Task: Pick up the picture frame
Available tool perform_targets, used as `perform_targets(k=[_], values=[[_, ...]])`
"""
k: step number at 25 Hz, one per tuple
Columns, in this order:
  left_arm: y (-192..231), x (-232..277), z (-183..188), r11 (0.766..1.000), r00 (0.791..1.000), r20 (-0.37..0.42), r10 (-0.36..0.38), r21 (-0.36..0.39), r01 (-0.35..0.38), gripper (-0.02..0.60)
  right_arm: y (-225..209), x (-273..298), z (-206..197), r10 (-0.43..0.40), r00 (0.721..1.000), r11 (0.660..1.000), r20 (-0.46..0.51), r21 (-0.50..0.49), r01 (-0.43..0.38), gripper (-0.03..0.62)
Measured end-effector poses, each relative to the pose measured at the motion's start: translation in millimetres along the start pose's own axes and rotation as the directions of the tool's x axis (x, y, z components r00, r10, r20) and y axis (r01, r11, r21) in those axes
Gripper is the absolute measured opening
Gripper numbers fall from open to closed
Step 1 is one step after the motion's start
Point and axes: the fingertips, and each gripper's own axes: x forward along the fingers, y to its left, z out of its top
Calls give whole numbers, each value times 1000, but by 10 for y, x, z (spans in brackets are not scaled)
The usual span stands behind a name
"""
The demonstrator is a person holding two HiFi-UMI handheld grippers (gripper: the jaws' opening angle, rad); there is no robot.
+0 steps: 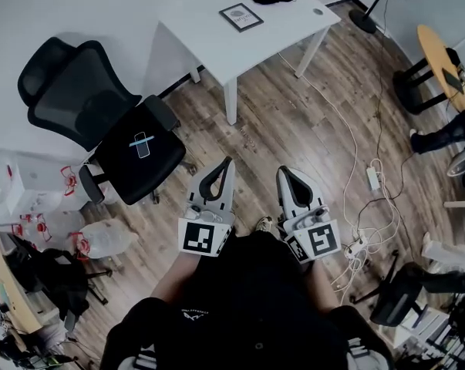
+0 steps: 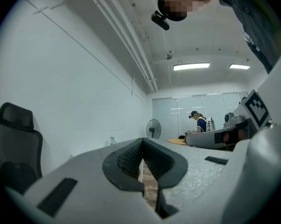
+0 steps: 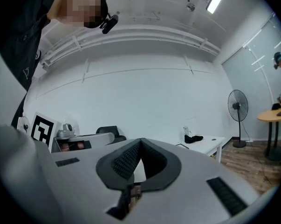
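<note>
Faced a white desk across the wooden floor, held the left gripper and right gripper level and side by side, each with fingers pressed together on nothing, both well apart from the picture frame lying flat on that desk.

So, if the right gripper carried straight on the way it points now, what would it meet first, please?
Probably the white desk, around its near edge: the right gripper points level towards it and nothing stands between them. How its height compares with the desktop is unclear.
</note>
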Motion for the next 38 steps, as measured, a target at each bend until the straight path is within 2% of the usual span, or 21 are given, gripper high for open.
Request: perform_targets(k=[3, 6, 10, 14, 21, 29, 38], values=[[-278, 41, -60, 1000, 1000, -8, 9, 1, -9, 5, -113, -257, 49, 10, 1000, 1000, 14, 2, -10, -2], [-609, 77, -21, 1000, 1000, 4, -11, -4, 11, 5, -318, -557, 65, -25, 1000, 1000, 18, 11, 24, -2], [-937, 68, -1, 999, 1000, -1, -30, 34, 30, 6, -581, -877, 112, -64, 997, 998, 36, 30, 63, -2], [-1103, 16, -30, 1000, 1000, -5, -2, 7, 2, 5, -639, -1108, 145, -59, 997, 998, 55, 12, 58, -2], [-1406, 17, -46, 999, 999, 22, 46, 28, -47, 6, -746, -1332, 76, -27, 999, 1000, 39, 12, 27, -2], [-1184, 234, -173, 998, 998, 12, 59, 8, -59, 5, -864, -1061, 9, 7, 999, 999, 41, 36, -9, -2], [-758, 1073, -108, 999, 997, 63, 35, 11, -35, 5, -1293, -294, 76, -20, 1000, 999, 17, 28, 20, -2]])
